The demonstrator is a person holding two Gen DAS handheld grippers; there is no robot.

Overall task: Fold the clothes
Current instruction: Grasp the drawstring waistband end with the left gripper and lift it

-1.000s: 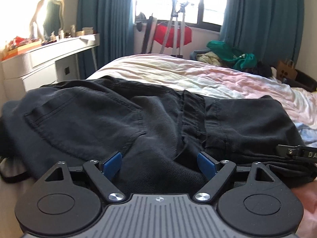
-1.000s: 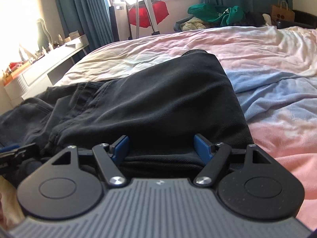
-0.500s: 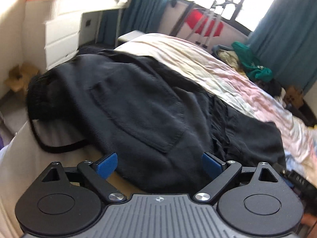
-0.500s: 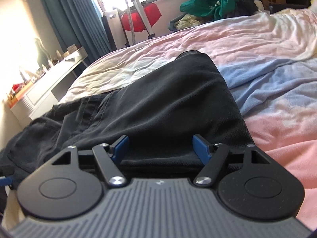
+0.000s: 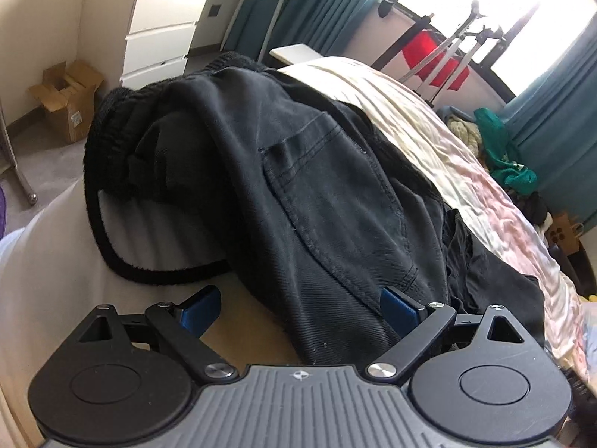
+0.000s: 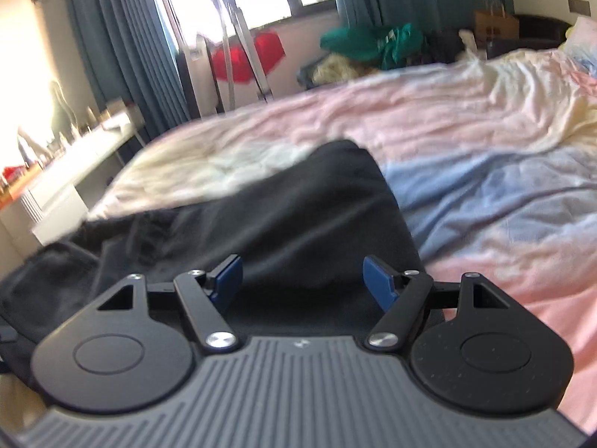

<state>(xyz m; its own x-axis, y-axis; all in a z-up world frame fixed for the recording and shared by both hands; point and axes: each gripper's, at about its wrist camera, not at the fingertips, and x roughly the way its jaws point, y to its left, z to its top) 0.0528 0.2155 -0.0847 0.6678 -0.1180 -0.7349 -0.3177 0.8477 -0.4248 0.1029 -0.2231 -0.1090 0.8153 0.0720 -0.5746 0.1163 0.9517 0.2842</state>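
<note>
Now the left gripper (image 5: 302, 308), its blue-padded fingers spread wide and grasping nothing, looks down on the waistband end of the black denim trousers (image 5: 298, 186), where half a second ago it faced them lower and flatter. The elastic ribbed waistband (image 5: 112, 142) bulges ahead and to the left of the fingers, a back pocket (image 5: 335, 201) runs straight ahead between them, and the cloth's near hem lies just under the right-hand pad. The right gripper (image 6: 302, 280), likewise released, has risen a little above the trouser leg (image 6: 298, 216), which stretches away between its fingers; the picture is blurred, so whether the pads touch the fabric cannot be told.

Judged from this, both tools have let go and are repositioning for the next fold, the left one lining up on the bunched waist. The trousers lie along the near edge of the pink, blue and cream bedsheet (image 6: 485, 156), not yet a tidy packet.

Beyond the fingers stand a white chest of drawers (image 5: 156, 37), an open cardboard box (image 5: 67, 97) on the floor, teal curtains (image 6: 112, 56), a drying rack with a red cloth (image 5: 436, 56) and a heap of green clothing (image 6: 373, 43). Only the rumpled waistband itself stands in the way.
</note>
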